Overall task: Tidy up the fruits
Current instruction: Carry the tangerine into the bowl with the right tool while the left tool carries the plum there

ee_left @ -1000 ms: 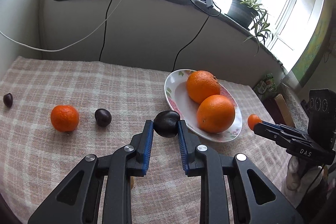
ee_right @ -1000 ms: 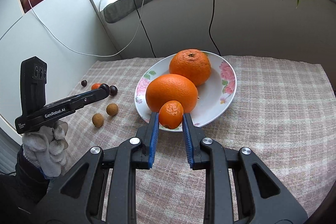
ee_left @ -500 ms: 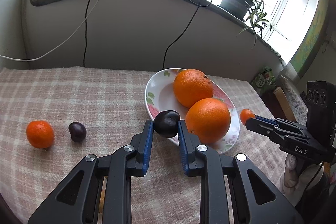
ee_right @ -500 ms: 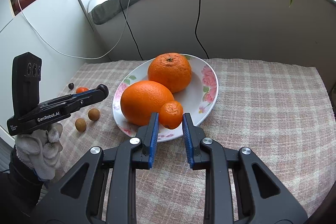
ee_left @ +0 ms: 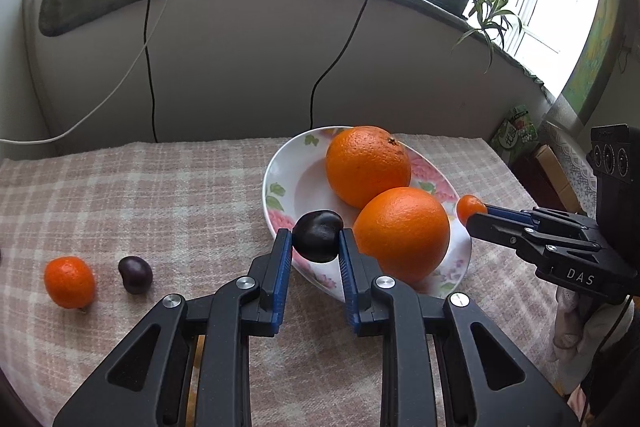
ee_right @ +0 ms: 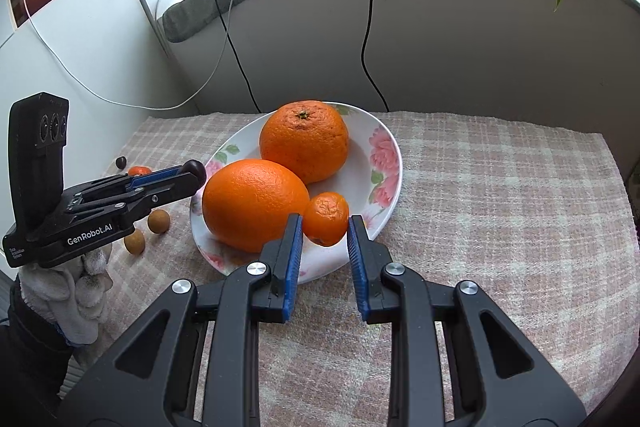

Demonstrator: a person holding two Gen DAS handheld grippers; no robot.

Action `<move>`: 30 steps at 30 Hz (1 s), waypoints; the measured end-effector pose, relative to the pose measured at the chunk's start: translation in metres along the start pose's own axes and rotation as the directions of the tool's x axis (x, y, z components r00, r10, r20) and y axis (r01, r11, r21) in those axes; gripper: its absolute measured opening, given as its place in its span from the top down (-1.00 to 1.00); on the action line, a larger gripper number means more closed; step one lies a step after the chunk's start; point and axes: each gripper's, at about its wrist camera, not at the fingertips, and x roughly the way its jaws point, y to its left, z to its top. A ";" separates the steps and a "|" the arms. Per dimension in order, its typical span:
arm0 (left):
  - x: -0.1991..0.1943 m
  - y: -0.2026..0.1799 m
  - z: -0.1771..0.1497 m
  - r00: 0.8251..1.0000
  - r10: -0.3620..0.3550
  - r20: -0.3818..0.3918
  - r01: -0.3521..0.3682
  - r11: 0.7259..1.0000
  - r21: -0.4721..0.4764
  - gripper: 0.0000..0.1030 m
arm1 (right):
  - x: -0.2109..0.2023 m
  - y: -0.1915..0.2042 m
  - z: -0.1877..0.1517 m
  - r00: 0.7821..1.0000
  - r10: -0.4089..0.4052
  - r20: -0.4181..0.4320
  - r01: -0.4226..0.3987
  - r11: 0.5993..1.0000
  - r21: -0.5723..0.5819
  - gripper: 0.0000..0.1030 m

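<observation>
Our left gripper squeezes a dark plum over the flowery plate's near edge. Our right gripper pinches a little mandarin (beside two big oranges) above the plate.

Two large oranges are sitting touching on the floral plate. A dark plum and a small mandarin are hanging over the plate's near rim. Another mandarin, a second plum and two brown longans are lying on the checked tabletop.
</observation>
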 end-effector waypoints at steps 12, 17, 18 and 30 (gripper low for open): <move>0.004 -0.003 0.003 1.000 0.006 -0.010 -0.006 1.000 0.011 0.57 | 0.007 0.000 0.001 1.000 0.000 -0.009 0.000 1.000 0.000 0.54; 0.004 -0.003 0.003 1.000 0.003 -0.009 -0.003 1.000 0.009 0.57 | 0.011 -0.003 0.001 1.000 0.006 -0.017 -0.006 1.000 0.019 0.53; 0.003 -0.003 0.003 1.000 0.001 -0.009 -0.001 1.000 0.009 0.57 | 0.011 -0.004 0.001 1.000 0.004 -0.016 -0.004 1.000 0.021 0.53; -0.002 -0.005 0.004 1.000 -0.008 0.009 0.008 1.000 0.013 0.24 | 0.007 -0.004 0.001 1.000 0.002 0.005 -0.002 1.000 0.019 -0.06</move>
